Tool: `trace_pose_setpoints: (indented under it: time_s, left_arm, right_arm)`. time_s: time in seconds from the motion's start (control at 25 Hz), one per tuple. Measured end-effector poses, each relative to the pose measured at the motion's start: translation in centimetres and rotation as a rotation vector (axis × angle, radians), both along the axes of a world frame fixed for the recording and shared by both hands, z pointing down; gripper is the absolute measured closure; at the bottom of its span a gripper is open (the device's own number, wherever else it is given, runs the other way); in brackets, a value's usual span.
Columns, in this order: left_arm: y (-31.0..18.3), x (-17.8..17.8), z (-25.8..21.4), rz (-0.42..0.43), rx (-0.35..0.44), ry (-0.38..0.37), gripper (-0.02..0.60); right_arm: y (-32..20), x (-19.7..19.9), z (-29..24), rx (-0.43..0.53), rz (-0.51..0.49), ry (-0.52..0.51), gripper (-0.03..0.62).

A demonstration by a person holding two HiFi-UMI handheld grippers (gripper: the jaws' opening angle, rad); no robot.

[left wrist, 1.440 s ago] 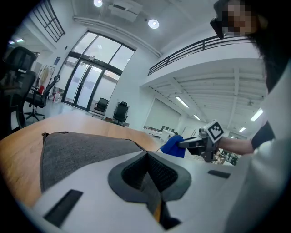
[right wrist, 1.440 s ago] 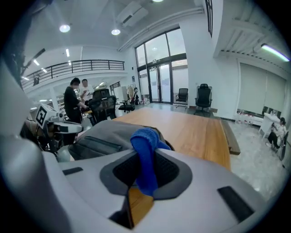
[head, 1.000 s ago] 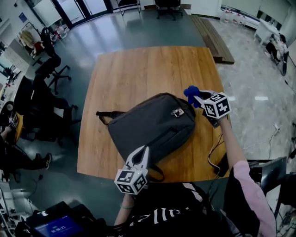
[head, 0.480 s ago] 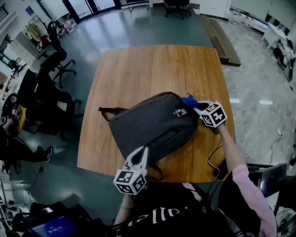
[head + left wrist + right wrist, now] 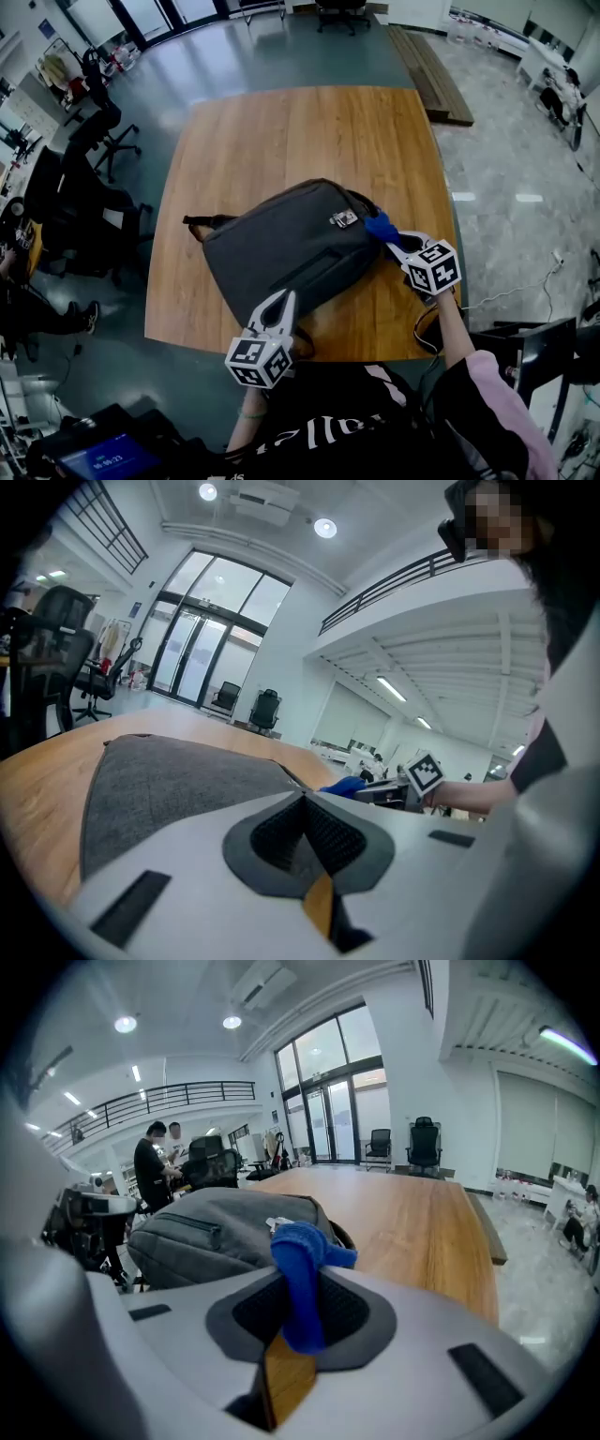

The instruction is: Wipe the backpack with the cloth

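A grey backpack [image 5: 291, 248] lies flat on the round-cornered wooden table [image 5: 281, 131], with its strap pointing left. My right gripper [image 5: 392, 244] is shut on a blue cloth [image 5: 380, 226], which touches the backpack's right edge close to the zipper tag. In the right gripper view the cloth [image 5: 302, 1274] stands up between the jaws, with the backpack [image 5: 220, 1232] just beyond. My left gripper [image 5: 279, 305] is shut on nothing and hovers at the backpack's near edge; its own view shows the bag's grey fabric [image 5: 159, 780] ahead and the cloth [image 5: 342, 785] further off.
Black office chairs [image 5: 89, 141] stand on the floor to the left. A cable [image 5: 424, 328] hangs off the table's near right corner. A wooden bench [image 5: 431, 70] lies beyond the table. A device with a lit screen [image 5: 103, 455] sits at the bottom left. Two people [image 5: 155, 1162] stand in the background.
My right gripper has carried the blue cloth toward me along the backpack's right side, from beyond the zipper tag to beside it. The left gripper has stayed put.
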State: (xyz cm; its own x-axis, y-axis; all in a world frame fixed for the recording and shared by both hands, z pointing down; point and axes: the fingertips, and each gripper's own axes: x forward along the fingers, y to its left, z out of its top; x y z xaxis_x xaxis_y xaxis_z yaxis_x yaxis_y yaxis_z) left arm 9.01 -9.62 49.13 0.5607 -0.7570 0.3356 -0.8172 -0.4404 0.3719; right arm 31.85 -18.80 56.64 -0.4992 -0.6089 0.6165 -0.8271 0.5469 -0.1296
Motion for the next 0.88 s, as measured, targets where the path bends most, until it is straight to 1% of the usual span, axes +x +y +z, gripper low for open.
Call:
trace_pose_setpoints:
  time_s: [0.28, 0.6, 0.72, 0.88]
  left_arm:
    - [2.5, 0.8, 0.4, -0.022, -0.006, -0.006, 0.584]
    - [5.0, -1.2, 1.1, -0.068, -0.026, -0.039, 0.584]
    - [5.5, -1.6, 1.1, -0.062, -0.024, -0.044, 0.584]
    - [5.9, -2.3, 0.7, -0.027, -0.012, -0.043, 0.584]
  right_arm:
    - [4.6, -0.5, -1.4, 0.033, -0.012, -0.041, 0.527]
    - [6.9, -2.7, -2.7, 0.053, -0.010, -0.110, 0.527]
    - [8.3, -4.3, -3.0, 0.054, -0.019, -0.138, 0.527]
    - [10.1, -6.7, -3.8, 0.059, -0.016, -0.159, 0.526]
